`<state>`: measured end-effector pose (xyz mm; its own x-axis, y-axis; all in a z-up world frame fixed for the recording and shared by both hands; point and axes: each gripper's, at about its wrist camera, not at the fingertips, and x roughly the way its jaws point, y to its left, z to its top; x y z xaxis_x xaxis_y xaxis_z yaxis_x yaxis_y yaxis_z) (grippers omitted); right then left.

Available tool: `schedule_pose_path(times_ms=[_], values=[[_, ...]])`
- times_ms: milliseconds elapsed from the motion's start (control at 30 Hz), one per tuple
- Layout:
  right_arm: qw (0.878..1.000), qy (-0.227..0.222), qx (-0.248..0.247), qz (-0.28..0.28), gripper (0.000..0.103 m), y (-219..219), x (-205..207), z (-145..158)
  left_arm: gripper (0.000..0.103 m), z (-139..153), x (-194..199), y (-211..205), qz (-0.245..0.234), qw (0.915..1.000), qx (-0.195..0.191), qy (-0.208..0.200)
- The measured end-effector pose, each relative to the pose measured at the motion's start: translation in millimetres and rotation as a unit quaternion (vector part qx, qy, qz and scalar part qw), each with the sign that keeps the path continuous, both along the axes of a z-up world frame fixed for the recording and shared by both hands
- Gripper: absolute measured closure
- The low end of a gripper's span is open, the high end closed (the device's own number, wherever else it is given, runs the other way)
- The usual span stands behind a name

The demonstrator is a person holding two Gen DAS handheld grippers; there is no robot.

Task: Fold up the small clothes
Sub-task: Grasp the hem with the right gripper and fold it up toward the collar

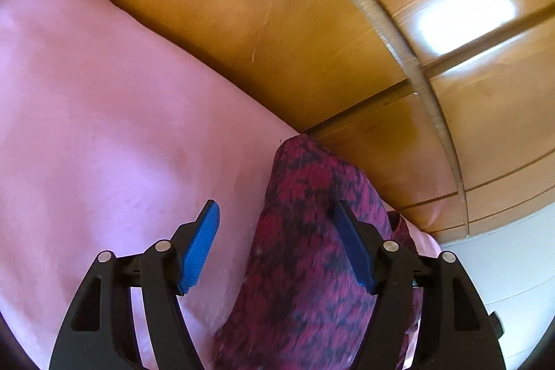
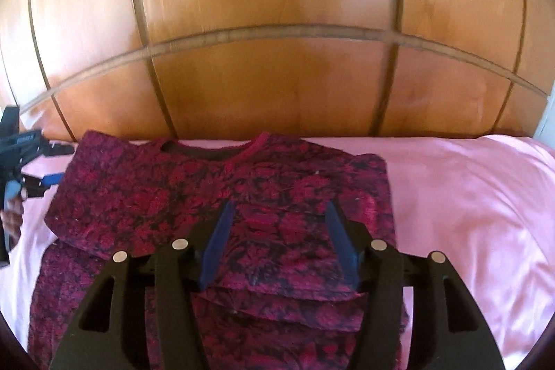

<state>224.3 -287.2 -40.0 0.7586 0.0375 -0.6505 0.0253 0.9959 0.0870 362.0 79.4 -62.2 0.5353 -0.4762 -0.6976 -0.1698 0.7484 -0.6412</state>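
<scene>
In the right wrist view, a folded top (image 2: 222,193) lies on a bed sheet (image 2: 468,196) in the lower middle of the frame, its neckline toward a wooden headboard (image 2: 277,58) that fills the upper half. The right gripper (image 2: 277,238) sits at the bottom centre, above the top. The left gripper (image 2: 41,181) is at the far left edge, just beside the top's left side.

In the left wrist view, the sheet (image 1: 104,127) fills the left, the headboard (image 1: 312,40) the upper right, the top (image 1: 305,231) lower centre-right.
</scene>
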Motion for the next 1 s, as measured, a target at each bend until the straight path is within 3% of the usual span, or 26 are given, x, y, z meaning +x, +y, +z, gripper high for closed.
schedule_pose_path(times_ms=[33,67,100,200,300,400,500,567,633,733,833,933,1000], values=[[1.000,0.007,-0.003,0.000,0.047,0,4,-5,0.037,-1,4,-2,-0.003,1.0000,-0.001,0.001],[1.000,0.011,-0.006,-0.002,0.047,-1,6,-9,0.055,-2,10,-9,-0.012,0.9999,0.002,-0.002],[1.000,0.017,-0.010,-0.004,0.047,-2,8,-13,0.064,-1,13,-17,-0.023,0.9996,0.016,-0.004],[0.998,0.056,-0.026,-0.013,0.048,-8,13,-38,0.066,2,13,-41,-0.034,0.9943,0.099,-0.019],[0.998,0.052,-0.021,-0.013,0.048,-14,8,-44,0.064,-11,10,-68,-0.045,0.9787,0.199,-0.026],[0.998,0.048,-0.042,-0.020,0.048,-6,12,-44,0.059,-15,9,-81,-0.039,0.9673,0.246,-0.046],[0.997,0.046,-0.050,-0.022,0.047,-4,14,-41,0.051,-10,6,-77,-0.022,0.9687,0.245,-0.034],[0.998,0.043,-0.046,-0.021,0.046,-4,14,-41,0.048,4,-9,-71,0.003,0.9613,0.272,-0.045],[0.998,0.040,-0.046,-0.020,0.046,-4,14,-40,0.048,21,-29,-78,0.014,0.9483,0.308,-0.074],[0.998,0.036,-0.045,-0.021,0.046,-4,12,-40,0.048,42,-76,-100,-0.023,0.9406,0.305,-0.147],[0.998,0.035,-0.046,-0.021,0.046,-4,12,-41,0.048,35,-98,-128,-0.081,0.9272,0.327,-0.164],[0.998,0.034,-0.044,-0.020,0.046,-5,12,-41,0.048,12,-91,-135,-0.087,0.9291,0.336,-0.128],[0.998,0.034,-0.044,-0.019,0.046,-5,11,-40,0.048,-4,-82,-129,-0.077,0.9392,0.316,-0.109]])
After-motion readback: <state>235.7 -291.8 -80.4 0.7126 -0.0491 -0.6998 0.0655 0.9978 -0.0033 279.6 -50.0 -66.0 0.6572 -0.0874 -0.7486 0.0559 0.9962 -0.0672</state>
